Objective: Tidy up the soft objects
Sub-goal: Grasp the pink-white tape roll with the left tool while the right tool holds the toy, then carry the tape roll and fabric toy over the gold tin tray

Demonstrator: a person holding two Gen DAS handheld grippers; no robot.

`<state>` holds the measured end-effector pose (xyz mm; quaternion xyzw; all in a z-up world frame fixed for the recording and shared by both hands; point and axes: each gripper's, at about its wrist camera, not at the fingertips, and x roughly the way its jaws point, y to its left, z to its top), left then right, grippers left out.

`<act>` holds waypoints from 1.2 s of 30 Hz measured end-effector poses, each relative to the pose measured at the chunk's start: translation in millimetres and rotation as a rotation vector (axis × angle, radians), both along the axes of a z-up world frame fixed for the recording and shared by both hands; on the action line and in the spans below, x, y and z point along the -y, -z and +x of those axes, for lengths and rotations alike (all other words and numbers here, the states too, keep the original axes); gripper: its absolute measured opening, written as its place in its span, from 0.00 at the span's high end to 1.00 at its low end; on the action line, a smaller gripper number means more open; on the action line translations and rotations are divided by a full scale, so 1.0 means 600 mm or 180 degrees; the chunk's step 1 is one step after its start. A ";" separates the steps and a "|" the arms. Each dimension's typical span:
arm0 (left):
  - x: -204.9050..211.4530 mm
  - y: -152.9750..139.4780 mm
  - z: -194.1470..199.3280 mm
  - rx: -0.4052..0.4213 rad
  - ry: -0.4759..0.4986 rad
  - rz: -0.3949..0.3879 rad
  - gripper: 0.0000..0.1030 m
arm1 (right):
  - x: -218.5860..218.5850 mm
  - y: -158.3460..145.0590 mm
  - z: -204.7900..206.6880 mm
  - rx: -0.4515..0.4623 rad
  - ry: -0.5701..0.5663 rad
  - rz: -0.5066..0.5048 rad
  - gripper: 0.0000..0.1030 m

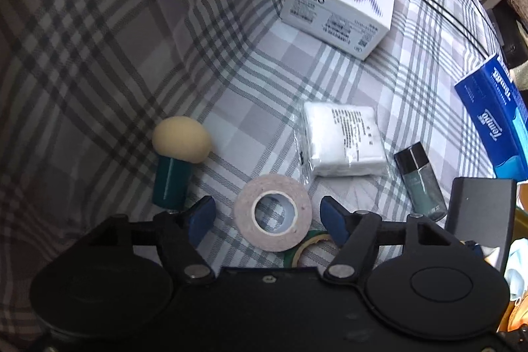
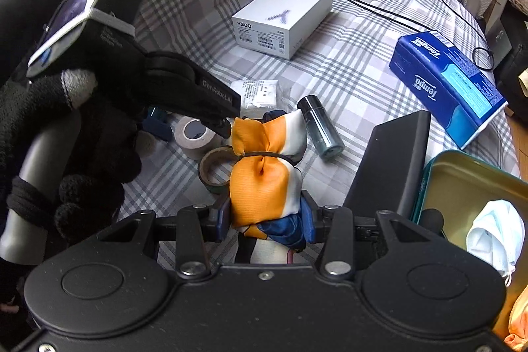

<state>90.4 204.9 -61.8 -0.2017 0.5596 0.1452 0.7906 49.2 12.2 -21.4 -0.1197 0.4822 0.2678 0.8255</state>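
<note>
The right gripper [image 2: 266, 213] is clamped on a bundled orange, white and blue silk scarf [image 2: 264, 183], its blue pads pressing the cloth from both sides near the lower end, while the upper lobe above a thin black hair tie [image 2: 264, 155] stands free over the bed. The left gripper [image 1: 267, 216] stands wide apart with nothing between its pads; the white tape roll [image 1: 273, 216] lies flat on the bedspread in the gap, touching neither pad as far as the view shows. In the right wrist view the left gripper's black nose reaches close to the scarf's upper left edge; contact cannot be told. The scarf looks glossy and puffed, cinched at the waist by the tie into two lobes. Around it the plaid bedspread [image 1: 297, 61] is crowded: a green tape roll [image 2: 214, 169] just beside the scarf, a small dark bottle [image 2: 321, 129] lying to its right, a black power bank [image 2: 392, 160] leaning against an open tin [image 2: 468, 174] that holds a pale blue face mask [image 2: 495, 233]. A packet of white cotton pads [image 1: 343, 144], a sponge on a teal handle [image 1: 180, 160], a white phone box [image 1: 343, 2] and a blue tissue pack [image 2: 452, 88] lie farther off, with bare bedspread between the box and the tissues.
</note>
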 end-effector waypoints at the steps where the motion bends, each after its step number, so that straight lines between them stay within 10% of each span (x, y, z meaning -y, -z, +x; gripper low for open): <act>1: 0.003 0.002 0.001 -0.0007 0.0016 0.0032 0.32 | 0.001 0.000 0.000 0.0007 0.0008 -0.0002 0.59; 6: 0.017 0.000 0.004 -0.0008 0.0115 0.0193 0.56 | 0.006 -0.004 -0.001 -0.0001 0.0052 0.0039 0.59; 23: 0.035 -0.107 -0.012 0.0415 0.0086 0.0187 0.56 | 0.048 -0.072 0.015 0.0197 0.0312 0.0372 0.59; 36: 0.156 -0.181 -0.019 0.0740 0.0567 0.0235 0.56 | 0.185 -0.134 0.045 0.0376 0.1238 0.0445 0.59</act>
